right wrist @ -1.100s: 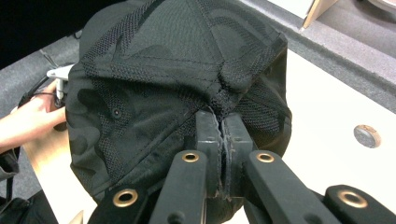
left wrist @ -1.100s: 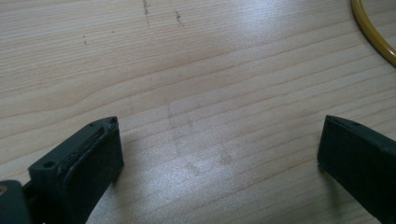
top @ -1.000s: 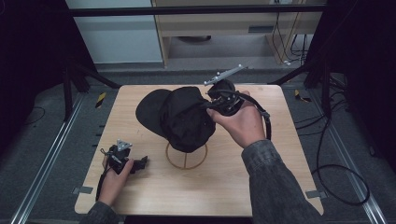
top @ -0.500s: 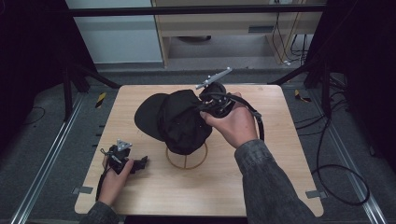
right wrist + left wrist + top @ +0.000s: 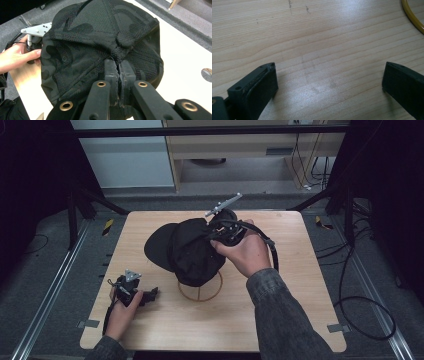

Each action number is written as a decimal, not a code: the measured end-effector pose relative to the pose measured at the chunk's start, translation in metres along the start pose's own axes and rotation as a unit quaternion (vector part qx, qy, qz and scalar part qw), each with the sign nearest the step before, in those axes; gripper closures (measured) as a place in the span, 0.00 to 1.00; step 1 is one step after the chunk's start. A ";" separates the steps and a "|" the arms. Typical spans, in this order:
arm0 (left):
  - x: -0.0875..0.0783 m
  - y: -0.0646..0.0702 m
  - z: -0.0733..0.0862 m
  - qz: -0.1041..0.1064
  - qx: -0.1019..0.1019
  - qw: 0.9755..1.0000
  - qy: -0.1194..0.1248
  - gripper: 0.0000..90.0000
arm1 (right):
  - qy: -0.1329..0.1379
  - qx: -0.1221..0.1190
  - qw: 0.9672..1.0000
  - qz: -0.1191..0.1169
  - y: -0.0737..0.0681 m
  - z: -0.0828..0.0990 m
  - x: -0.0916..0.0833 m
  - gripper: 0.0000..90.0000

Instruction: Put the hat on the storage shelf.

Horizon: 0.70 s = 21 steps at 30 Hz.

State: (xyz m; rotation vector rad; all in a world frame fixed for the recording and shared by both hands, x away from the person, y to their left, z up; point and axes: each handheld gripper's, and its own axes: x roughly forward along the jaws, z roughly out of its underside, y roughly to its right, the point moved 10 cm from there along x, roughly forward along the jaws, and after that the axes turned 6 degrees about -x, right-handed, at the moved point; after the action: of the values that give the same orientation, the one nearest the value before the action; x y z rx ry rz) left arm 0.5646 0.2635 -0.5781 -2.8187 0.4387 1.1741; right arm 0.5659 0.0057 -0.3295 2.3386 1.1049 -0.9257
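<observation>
Pale wood runs across the table, and nearest me the left gripper rests on it, jaws wide and empty. Further in, a black cap sits over a wire stand at mid-table, its brim pointing far-left, its long axis running from there to near-right. The right gripper pinches a fold of cloth near the crown. A hard tug could slip that thin fold or tip the light stand.
</observation>
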 end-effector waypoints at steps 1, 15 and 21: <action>0.000 0.000 0.000 0.000 0.001 1.000 0.000 0.00 | 0.000 0.000 1.000 0.001 0.000 0.000 0.000 0.97; 0.000 0.000 0.000 0.000 0.002 1.000 -0.002 0.00 | 0.004 0.004 1.000 0.002 0.002 -0.001 0.000 0.94; 0.000 0.000 0.000 0.000 0.001 1.000 -0.001 0.00 | 0.012 0.007 1.000 0.003 0.005 -0.002 -0.005 0.94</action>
State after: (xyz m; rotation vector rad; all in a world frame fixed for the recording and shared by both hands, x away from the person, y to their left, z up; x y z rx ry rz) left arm 0.5645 0.2636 -0.5781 -2.8157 0.4399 1.1748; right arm 0.5678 0.0013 -0.3246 2.3692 1.1028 -0.9065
